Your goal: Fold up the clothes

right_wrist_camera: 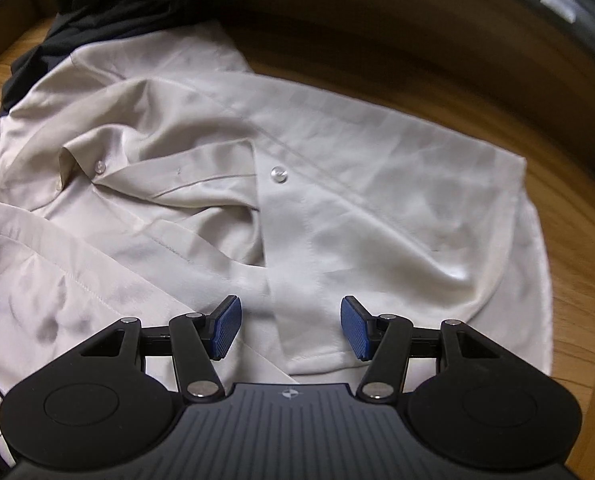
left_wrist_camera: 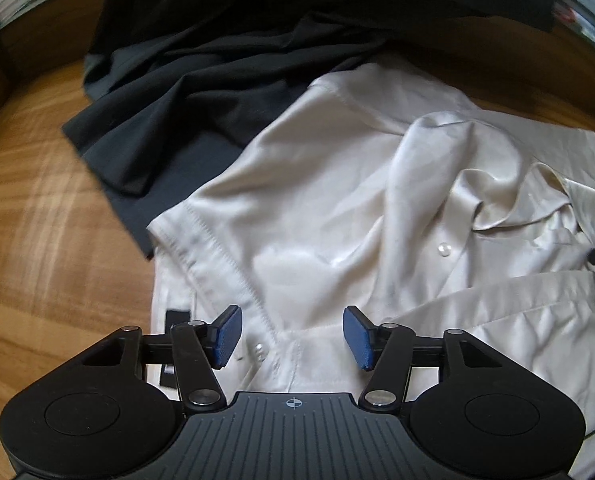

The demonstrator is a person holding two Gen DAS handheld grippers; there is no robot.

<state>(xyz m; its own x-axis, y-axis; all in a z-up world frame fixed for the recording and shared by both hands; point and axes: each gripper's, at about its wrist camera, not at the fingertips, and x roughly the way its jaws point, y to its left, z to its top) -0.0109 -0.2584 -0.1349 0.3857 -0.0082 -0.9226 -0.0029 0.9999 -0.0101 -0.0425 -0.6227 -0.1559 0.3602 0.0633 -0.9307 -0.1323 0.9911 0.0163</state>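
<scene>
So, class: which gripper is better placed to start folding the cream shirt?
Probably the left gripper: open over the cream shirt at its seamed edge. The right gripper, also open, hangs over mid-fabric.

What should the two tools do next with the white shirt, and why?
Probably lower both and pinch the near edge. The left tool and right tool hover open above the crumpled white shirt, gripping nothing. The shirt lies rumpled on the wooden table, partly over a black garment, so it likely needs pulling flat first.
</scene>
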